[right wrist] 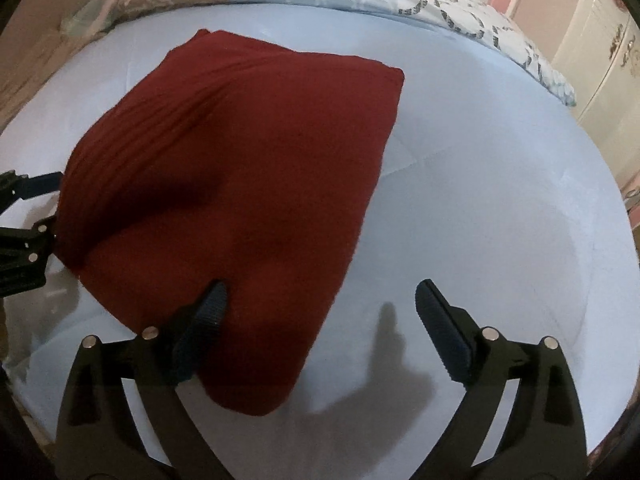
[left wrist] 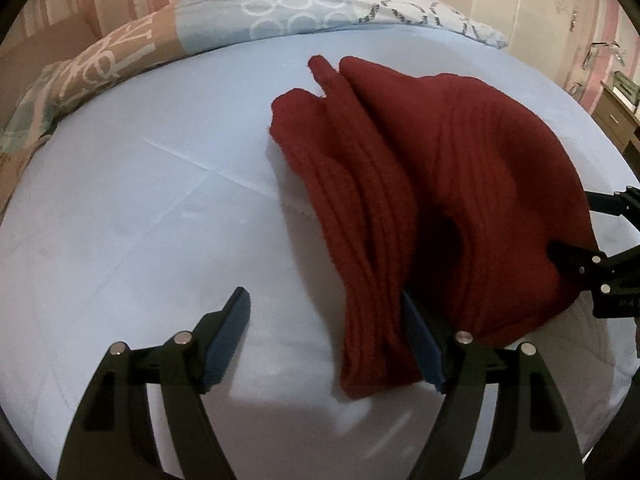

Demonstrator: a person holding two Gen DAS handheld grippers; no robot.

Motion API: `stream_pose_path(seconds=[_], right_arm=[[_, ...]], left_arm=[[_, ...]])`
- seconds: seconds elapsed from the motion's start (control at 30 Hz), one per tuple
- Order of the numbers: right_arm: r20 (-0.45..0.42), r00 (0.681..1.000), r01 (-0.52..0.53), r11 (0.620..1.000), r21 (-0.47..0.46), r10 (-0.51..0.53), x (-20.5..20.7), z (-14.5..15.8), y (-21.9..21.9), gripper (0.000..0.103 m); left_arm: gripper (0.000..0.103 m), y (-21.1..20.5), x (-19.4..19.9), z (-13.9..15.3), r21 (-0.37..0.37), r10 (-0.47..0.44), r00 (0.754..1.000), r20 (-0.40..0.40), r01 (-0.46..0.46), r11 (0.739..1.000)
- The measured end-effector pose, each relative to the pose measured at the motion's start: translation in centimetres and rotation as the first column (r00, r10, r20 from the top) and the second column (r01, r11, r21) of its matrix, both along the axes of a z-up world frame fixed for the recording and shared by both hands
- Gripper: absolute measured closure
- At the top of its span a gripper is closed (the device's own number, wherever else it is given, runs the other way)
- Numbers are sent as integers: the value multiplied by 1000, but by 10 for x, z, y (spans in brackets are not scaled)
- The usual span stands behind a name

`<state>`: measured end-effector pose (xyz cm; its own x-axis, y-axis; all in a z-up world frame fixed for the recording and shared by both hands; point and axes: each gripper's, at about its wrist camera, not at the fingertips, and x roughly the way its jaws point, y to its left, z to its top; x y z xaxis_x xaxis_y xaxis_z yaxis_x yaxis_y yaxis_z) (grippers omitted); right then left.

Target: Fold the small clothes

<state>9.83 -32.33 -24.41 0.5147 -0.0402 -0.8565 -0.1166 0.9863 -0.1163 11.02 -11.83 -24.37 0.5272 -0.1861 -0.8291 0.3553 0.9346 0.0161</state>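
A dark red ribbed knit garment [left wrist: 460,160] lies folded in a bunched heap on the light blue bed sheet [left wrist: 140,200]. My left gripper [left wrist: 324,294] is open at the garment's near left end. Its right finger [left wrist: 420,340] rests against the cloth and its left finger [left wrist: 228,332] stands free over the sheet. In the right wrist view the garment [right wrist: 248,168] shows a smooth folded top. My right gripper [right wrist: 322,285] is open over the garment's near right corner, with its left finger [right wrist: 204,320] above the cloth and its right finger [right wrist: 440,328] above the bare sheet [right wrist: 480,200].
A patterned blue, white and tan duvet [left wrist: 300,8] lies along the far side of the bed. A wooden bedside cabinet [left wrist: 616,116] stands at the right and a cream wardrobe [right wrist: 600,60] behind it. Bare sheet spreads to the left and right of the garment.
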Motion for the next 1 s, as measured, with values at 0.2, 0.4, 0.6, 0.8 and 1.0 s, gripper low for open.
stream_pose_path(seconds=[0.2,0.4,0.6,0.8,1.0], right_arm=[[110,993,-51,994,92,40,-22,41,10,9],[222,975,-34,983,180,-7,-46,85,21,3],[263,962,17,976,217,-75,-73,98,38,3],[266,957,44,967,251,-113,-94,87,49,3],[284,949,63,963,262,-140,-115,85,53,3]], left_arm=[[19,9,-11,23,-67,13,1000,11,-12,998],[6,23,-39,56,-57,75,996,47,-73,996],[6,39,-76,88,-27,147,981,127,-145,989],[6,49,-107,108,-18,198,964,177,-198,980],[6,57,-128,113,-29,227,952,203,-226,974]])
